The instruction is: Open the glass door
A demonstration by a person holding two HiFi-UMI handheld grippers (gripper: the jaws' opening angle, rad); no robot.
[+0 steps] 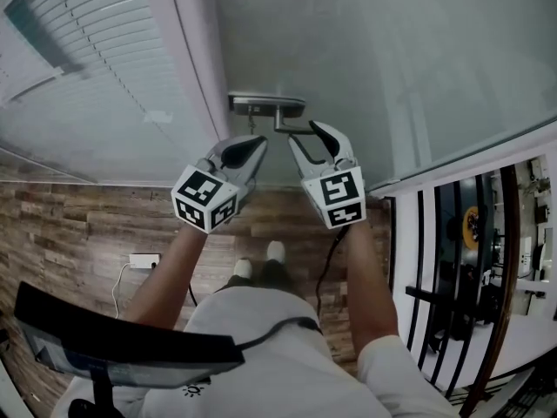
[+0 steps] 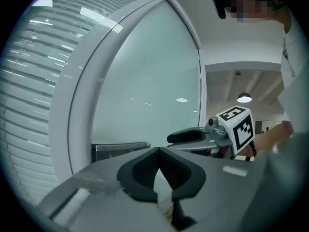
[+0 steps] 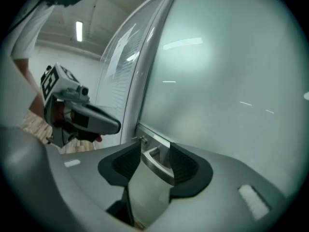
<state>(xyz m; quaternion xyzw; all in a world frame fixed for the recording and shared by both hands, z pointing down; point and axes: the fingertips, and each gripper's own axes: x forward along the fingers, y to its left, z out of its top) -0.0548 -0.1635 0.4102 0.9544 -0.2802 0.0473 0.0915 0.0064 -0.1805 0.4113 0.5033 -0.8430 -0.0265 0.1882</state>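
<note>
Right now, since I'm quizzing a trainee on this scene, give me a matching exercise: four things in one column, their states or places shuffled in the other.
Things
1 left tongs
2 right tongs
3 door handle
4 blinds

States or places
A silver metal, on the glass door
B shut, nothing between them
C white slats, left of the door
D open, one on either side of the handle

Pairs: 1-B, 2-D, 3-A, 4-C
</note>
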